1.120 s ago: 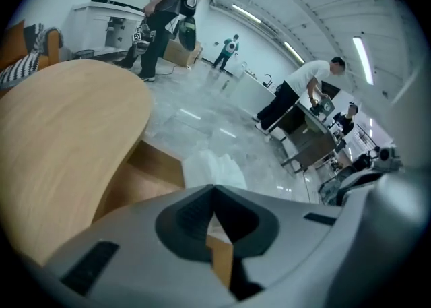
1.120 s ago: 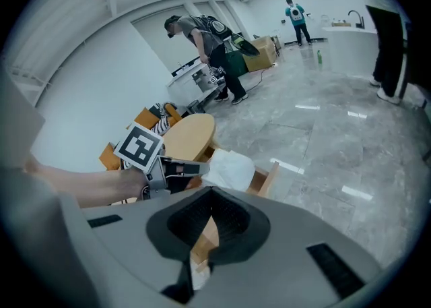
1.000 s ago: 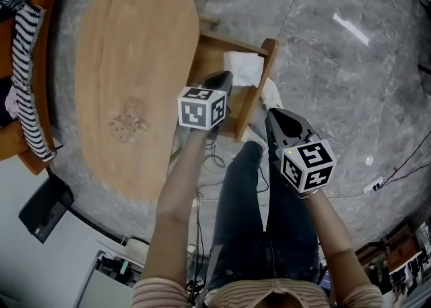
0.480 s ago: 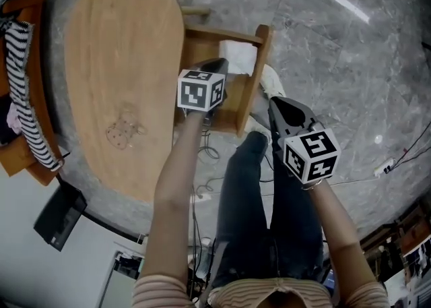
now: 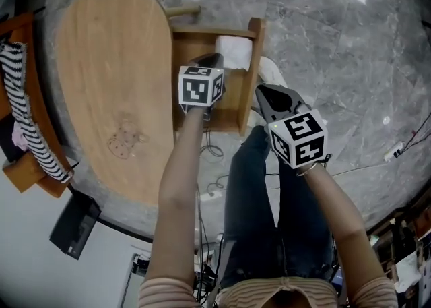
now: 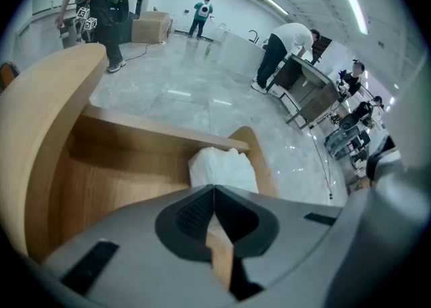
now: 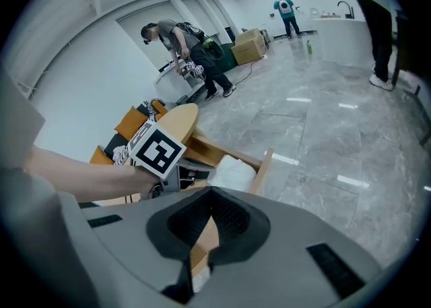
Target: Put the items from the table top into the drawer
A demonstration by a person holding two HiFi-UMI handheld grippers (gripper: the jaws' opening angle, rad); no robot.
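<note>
Right gripper [image 5: 261, 91] has drawn in toward the drawer front since a second ago; left gripper [image 5: 210, 61] has kept its place over the drawer while the head view swung slightly.

- Left gripper [image 6: 214, 191]: jaws closed tip to tip, nothing held. We judge it has just let go or is about to pull away.
- Right gripper [image 7: 211, 196]: jaws likewise closed and empty, hovering just outside the drawer's front panel, close beside the left one. It looks parked, or placed to push the panel.
- Drawer [image 5: 251, 64]: pulled out from the desk's long side. A white bundle [image 5: 234, 52] lies in the far corner against the front panel; the left gripper view shows it [image 6: 222, 165] just beyond the jaw tips, with bare wooden floor beside it.
- Desk [image 5: 101, 57]: one small, spotted, see-through item [image 5: 124, 139] rests on it, well apart from both grippers. We take it as what remains to move.

Room: the desk edge and raised drawer walls hem the left gripper, so lifting straight up seems cleanest. The desk is otherwise open for a reach. A striped cloth [image 5: 23, 114] hangs at its far side, out of the way.
</note>
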